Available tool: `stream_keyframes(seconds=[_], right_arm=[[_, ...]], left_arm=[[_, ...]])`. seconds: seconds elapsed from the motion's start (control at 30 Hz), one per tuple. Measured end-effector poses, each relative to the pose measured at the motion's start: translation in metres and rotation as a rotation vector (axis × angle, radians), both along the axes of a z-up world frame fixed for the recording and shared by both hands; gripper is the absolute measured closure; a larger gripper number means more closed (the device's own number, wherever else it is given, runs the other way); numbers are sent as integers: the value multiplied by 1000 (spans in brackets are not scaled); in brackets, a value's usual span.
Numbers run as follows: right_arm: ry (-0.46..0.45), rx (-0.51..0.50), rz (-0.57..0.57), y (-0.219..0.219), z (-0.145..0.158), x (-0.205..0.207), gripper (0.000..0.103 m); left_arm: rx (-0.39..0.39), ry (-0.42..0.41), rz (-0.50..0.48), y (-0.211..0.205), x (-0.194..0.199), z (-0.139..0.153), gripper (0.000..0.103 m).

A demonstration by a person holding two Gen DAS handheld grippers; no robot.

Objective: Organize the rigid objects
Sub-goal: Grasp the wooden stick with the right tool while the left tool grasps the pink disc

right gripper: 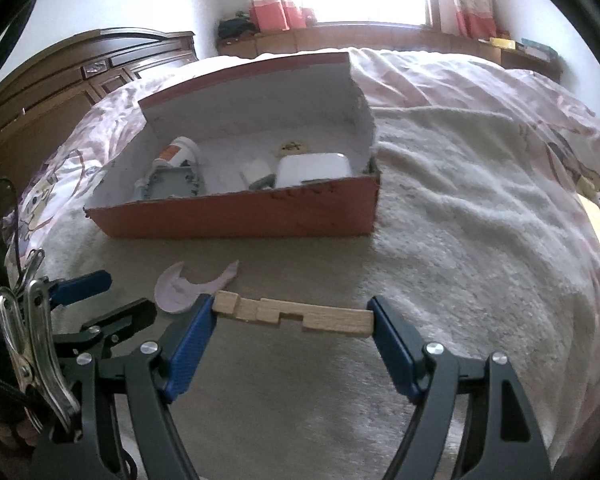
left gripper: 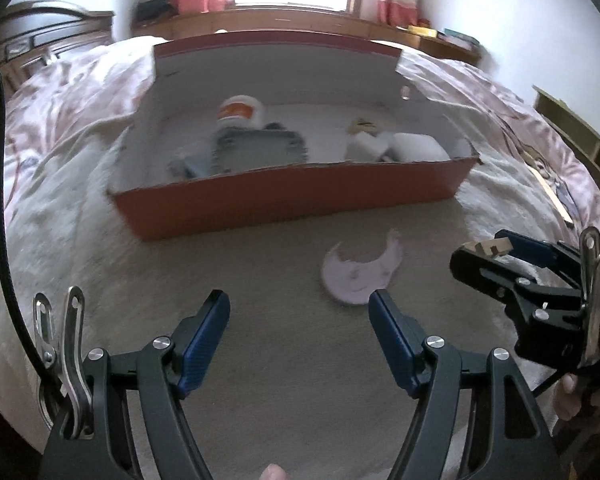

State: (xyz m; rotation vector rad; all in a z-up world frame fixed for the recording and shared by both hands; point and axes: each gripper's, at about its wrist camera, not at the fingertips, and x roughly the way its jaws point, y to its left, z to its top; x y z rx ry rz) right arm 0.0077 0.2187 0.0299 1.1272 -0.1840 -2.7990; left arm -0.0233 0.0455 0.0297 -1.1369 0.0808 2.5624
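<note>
Spread over the bed (right gripper: 480, 216), a fuzzy blanket is carrying everything. Nearest, the right gripper (right gripper: 292, 320) is pinching a notched wooden block (right gripper: 296, 316) end to end between its jaws, while the left gripper (left gripper: 300, 312) is hanging beside it with jaws spread and empty. A pale crescent piece (left gripper: 360, 276) is lying just ahead. Beyond, the red box (right gripper: 240, 216) is waiting; I think the block should be kept level and lifted over the near wall, then released in the free middle part.

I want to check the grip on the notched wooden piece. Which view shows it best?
Right wrist view: the wooden piece spans full length between the right gripper pads. Left wrist view shows only its end.
</note>
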Motion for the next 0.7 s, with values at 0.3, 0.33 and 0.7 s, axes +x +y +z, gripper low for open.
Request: stream_keyframes(seconds=[0.3, 0.33, 0.7], right_arm=[[-3, -55, -48, 24, -4, 2, 22], [-1, -62, -50, 26, -5, 2, 22], [-2, -102, -58, 33, -9, 3, 22]], left_arm=[[-58, -9, -72, 33, -8, -6, 29], [-69, -10, -76, 36, -8, -7, 29], [-105, 8, -73, 48, -13, -8, 44]])
